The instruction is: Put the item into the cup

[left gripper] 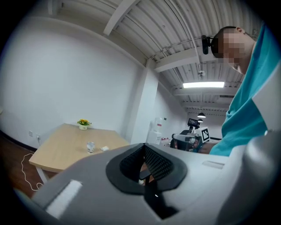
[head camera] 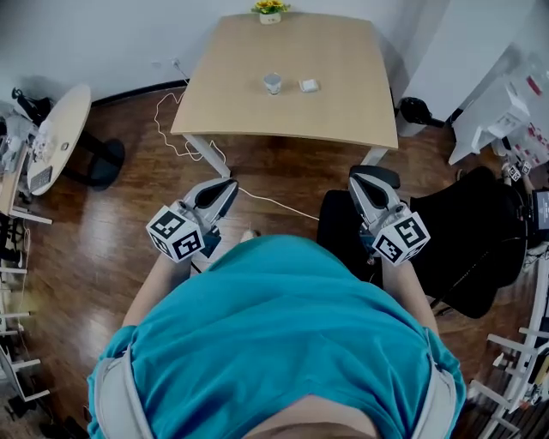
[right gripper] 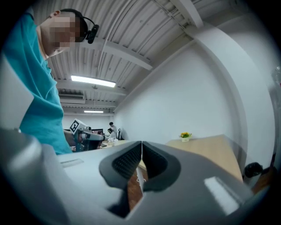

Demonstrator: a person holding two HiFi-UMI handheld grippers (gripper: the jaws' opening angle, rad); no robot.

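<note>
One small white item (head camera: 309,86) lies on the pale wooden tabletop (head camera: 343,111) in the upper middle of the head view, just right of the clear cup (head camera: 273,83) and apart from it. A pot of yellow flowers (head camera: 269,10) stands at the tabletop's top edge. Lower in the frame, well short of the tabletop, the left gripper (head camera: 225,187) and the right gripper (head camera: 358,178) hang over the wooden floor (head camera: 103,223). Each has its jaws closed together, with nothing between them. A white cable (head camera: 176,129) trails on the floor at the tabletop's left edge.
</note>
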